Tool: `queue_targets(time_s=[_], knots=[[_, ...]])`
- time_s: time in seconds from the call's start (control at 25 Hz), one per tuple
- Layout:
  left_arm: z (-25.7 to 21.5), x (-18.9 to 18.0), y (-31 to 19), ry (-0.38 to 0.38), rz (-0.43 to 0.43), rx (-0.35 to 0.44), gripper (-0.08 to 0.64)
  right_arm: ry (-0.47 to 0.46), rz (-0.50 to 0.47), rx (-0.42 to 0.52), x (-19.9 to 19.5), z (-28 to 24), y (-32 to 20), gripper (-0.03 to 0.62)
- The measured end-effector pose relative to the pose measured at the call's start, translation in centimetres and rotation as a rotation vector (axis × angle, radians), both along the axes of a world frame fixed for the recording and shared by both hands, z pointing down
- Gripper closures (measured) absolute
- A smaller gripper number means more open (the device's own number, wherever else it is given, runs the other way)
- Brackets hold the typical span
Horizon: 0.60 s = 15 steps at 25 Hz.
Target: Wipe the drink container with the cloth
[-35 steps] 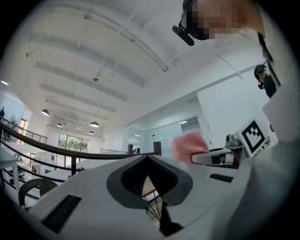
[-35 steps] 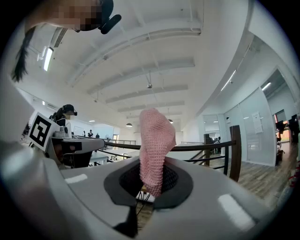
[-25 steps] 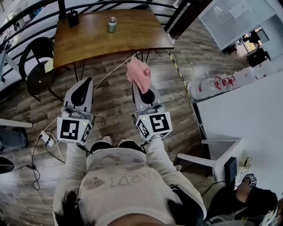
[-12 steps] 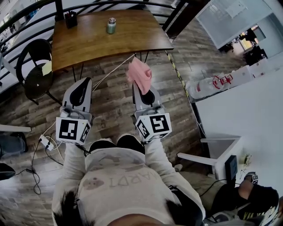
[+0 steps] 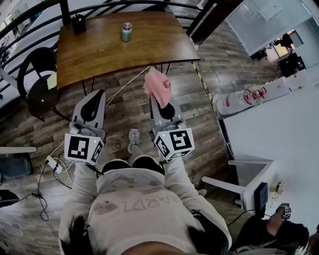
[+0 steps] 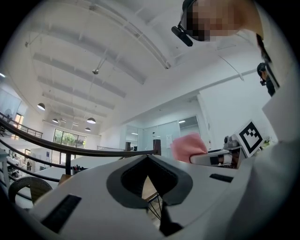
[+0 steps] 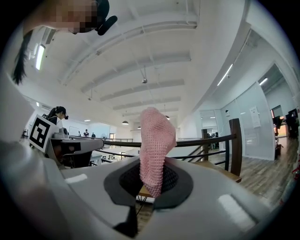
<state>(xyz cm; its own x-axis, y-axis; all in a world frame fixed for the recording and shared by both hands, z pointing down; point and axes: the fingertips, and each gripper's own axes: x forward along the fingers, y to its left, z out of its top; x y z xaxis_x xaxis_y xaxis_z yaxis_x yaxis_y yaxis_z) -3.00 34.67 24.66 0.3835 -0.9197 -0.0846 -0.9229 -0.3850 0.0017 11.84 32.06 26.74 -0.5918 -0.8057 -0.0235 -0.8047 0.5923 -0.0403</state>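
A small green drink container (image 5: 126,32) with a silver lid stands on the far part of a brown wooden table (image 5: 149,45). A pink cloth (image 5: 157,85) sticks out of my right gripper (image 5: 160,104), whose jaws are shut on it; in the right gripper view the pink cloth (image 7: 156,149) rises between the jaws. My left gripper (image 5: 98,95) is shut with nothing in it, level with the right one. In the left gripper view the left gripper (image 6: 148,158) points up at the room, the cloth (image 6: 188,146) to its right. Both grippers are held over the floor, well short of the table.
A black pen holder (image 5: 78,23) stands on the table's far left corner. A black chair (image 5: 39,79) sits left of the table, a metal railing (image 5: 30,15) behind it. A white counter (image 5: 279,134) fills the right. Cables and a power strip (image 5: 53,164) lie on the wood floor at left.
The whole view has shifted slightly as the person steps toward the table; one shoe now shows on the floor between the grippers. Both grippers keep their pose and the cloth stays held.
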Motion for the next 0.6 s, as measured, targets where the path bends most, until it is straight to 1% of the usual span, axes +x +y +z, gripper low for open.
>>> queue_targets(time_s=[0.24,0.44,0.6], knots=[[-1.4,-0.2,-6.7,-0.003,-0.038,0.019,0.557,-0.014,-0.040,0.022,-0.4,-1.6,-7.6,0.566],[-2.5,-0.4,-12.6,-0.001,-0.070,0.030,0.557,-0.005,-0.080,0.035,-0.9,-2.6,-14.1,0.566],[-2.7,0.2,-17.0,-0.001,-0.088,0.036,0.557,-0.011,-0.100,0.039,-0.6,-2.9,-18.6,0.566]])
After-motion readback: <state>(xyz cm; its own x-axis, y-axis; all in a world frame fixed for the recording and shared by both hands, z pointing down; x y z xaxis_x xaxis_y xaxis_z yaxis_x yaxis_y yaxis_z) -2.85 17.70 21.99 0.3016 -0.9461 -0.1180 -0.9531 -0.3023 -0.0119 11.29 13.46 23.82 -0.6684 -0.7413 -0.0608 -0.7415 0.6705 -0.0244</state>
